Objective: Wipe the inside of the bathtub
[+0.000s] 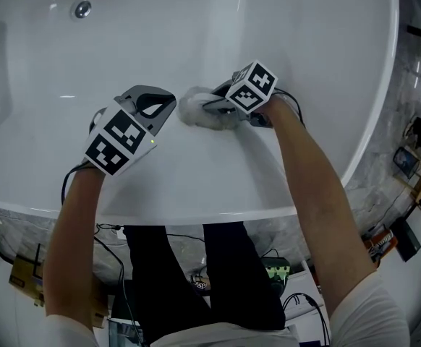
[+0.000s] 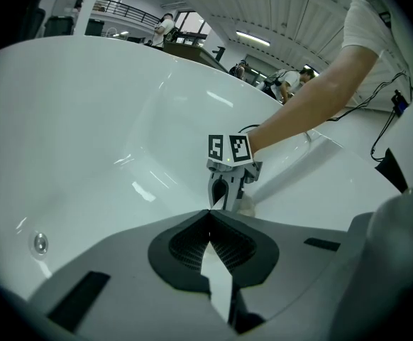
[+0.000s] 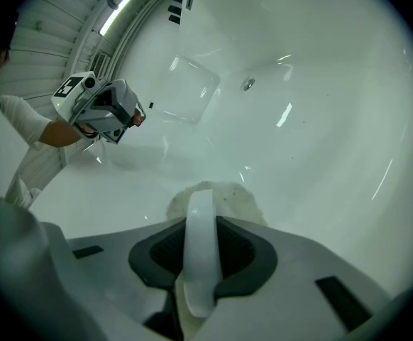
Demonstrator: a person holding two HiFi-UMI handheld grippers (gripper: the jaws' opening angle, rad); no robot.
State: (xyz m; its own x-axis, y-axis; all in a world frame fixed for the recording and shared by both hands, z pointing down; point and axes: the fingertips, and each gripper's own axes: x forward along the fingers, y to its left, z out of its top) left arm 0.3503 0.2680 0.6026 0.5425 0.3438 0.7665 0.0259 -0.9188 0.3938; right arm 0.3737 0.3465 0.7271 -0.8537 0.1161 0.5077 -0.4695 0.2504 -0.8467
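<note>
The white bathtub (image 1: 196, 20) fills the head view, its inner wall sloping away from me. My right gripper (image 1: 221, 108) is shut on the white strap handle (image 3: 198, 247) of a pale round scrubbing pad (image 1: 196, 110), which lies pressed against the tub's inner wall (image 3: 320, 119). The pad (image 3: 224, 194) shows just beyond the jaws in the right gripper view. My left gripper (image 1: 160, 110) hovers a little left of the pad, jaws shut with nothing between them (image 2: 209, 222). The left gripper view shows the right gripper (image 2: 228, 190) straight ahead.
A round metal fitting (image 1: 83, 9) sits on the tub's far wall. The tub rim (image 1: 196, 212) curves in front of my legs. Cables and boxes (image 1: 30, 273) lie on the floor below, and marbled tiles (image 1: 391, 150) to the right. People stand far off (image 2: 165, 25).
</note>
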